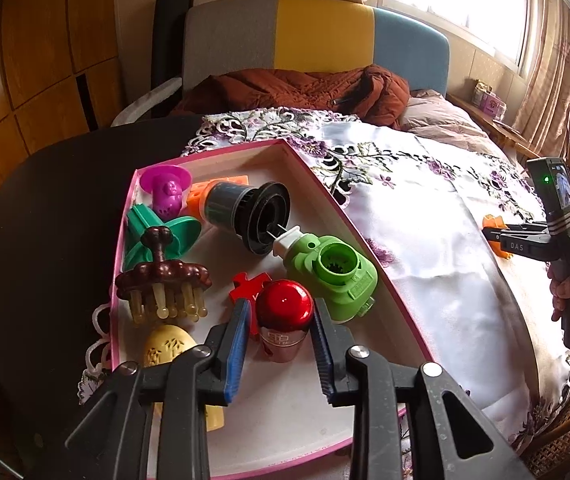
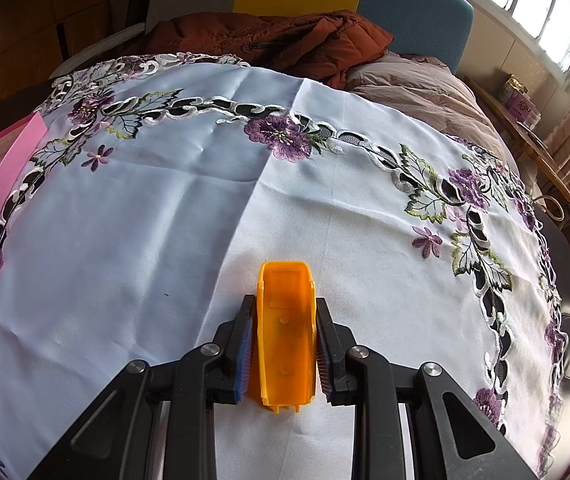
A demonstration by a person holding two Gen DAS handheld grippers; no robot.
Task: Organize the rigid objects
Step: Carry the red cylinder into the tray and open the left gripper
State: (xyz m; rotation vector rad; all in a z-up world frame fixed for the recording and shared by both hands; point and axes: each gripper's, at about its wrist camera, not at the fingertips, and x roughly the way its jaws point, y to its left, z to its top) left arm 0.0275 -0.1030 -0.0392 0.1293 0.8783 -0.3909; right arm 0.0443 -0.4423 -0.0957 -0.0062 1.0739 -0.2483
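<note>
Orange piece's [image 2: 285,340] base hidden.

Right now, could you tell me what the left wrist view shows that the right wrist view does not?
Only the left wrist view shows the inside of the pink box: the red bottle between the left gripper fingers, the green sharpener and the black funnel. Only the right wrist view shows the orange piece up close, clamped in the right gripper. Both show the embroidered cloth and the brown jacket.

- "DAS" in white on the black right gripper [image 1: 525,245], right edge of left wrist view.
- Marks on red cap's collar [image 1: 281,338]: unreadable.
</note>
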